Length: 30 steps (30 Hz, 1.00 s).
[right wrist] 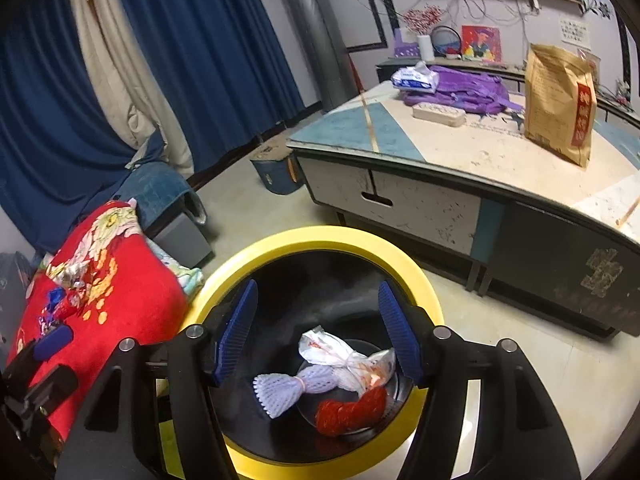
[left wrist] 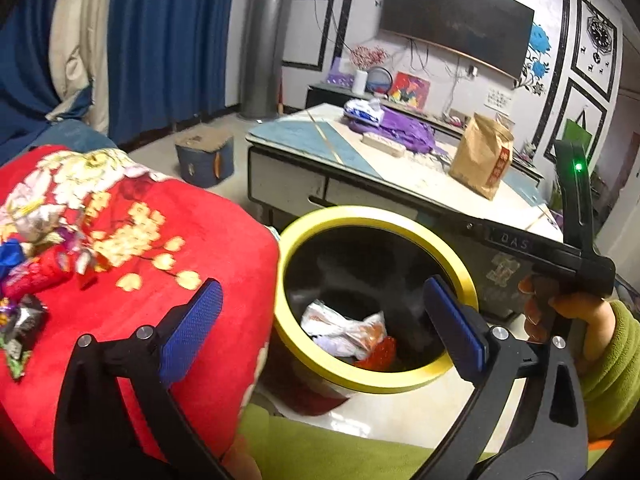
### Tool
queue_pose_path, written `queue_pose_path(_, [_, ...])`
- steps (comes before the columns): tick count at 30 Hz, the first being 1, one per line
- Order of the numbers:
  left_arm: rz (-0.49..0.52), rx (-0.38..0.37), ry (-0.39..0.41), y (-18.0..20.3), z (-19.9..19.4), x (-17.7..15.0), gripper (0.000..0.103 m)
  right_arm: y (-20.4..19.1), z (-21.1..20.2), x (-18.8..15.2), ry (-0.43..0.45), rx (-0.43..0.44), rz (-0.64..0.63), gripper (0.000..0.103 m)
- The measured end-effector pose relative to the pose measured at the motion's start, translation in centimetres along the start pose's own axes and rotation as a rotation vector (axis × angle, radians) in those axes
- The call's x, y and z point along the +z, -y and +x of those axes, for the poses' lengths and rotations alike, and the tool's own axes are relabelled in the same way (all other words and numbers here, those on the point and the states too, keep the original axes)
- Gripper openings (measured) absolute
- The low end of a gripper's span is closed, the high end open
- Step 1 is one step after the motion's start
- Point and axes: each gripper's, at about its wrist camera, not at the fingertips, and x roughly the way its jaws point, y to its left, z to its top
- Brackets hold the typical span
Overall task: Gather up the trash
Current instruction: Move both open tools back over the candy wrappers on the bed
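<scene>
1. Right now the yellow-rimmed bin [right wrist: 426, 292] stands on the floor, just beside the red flowered blanket [left wrist: 132, 280] and in front of the low tabletop [right wrist: 500, 152].
2. Inside the bin lie a white crumpled wrapper [right wrist: 332, 350], a white foam net [right wrist: 288, 390] and a red mesh net [right wrist: 350, 410], all at the bottom and touching one another.
3. Right tongs [right wrist: 320, 332] hang over the mouth of the bin, jaws spread wide apart with nothing between the blue pads [right wrist: 236, 332].
4. Left tongs [left wrist: 320, 332] sit at the side of the bin nearest the blanket, jaws also wide apart and holding nothing; one pad is over the blanket, the other over the bin's opening.
5. More candy wrappers [left wrist: 24, 304] lie in a loose heap on the blanket, on the side far from the bin.
6. Beyond the bin, the tabletop carries a brown paper bag [right wrist: 560, 104], a purple backpack [right wrist: 468, 90] and a pack of tissues [right wrist: 414, 78] resting against the backpack.
7. A hand in a green sleeve [left wrist: 612, 364] grips the handle of the right tongs, seen from the left wrist camera just beside the bin.
</scene>
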Motion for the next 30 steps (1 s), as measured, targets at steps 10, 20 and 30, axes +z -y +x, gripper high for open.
queue_pose_path(10, [-0.021, 0.089, 0.101, -1.2, -3.0, 0.7, 0.092, -2.9, -1.4, 0.3, 0.047, 0.042, -0.073, 0.063])
queue_pose_path(20, [-0.073, 0.165, 0.183, -3.2, -5.8, 1.1, 0.092, -6.4, -3.0, 0.2, 0.08, 0.11, -0.149, 0.065])
queue_pose_path(30, [-0.141, 0.238, 0.242, -5.6, -8.2, 1.3, 0.092, -11.4, -4.3, 0.2, 0.099, 0.205, -0.269, 0.068])
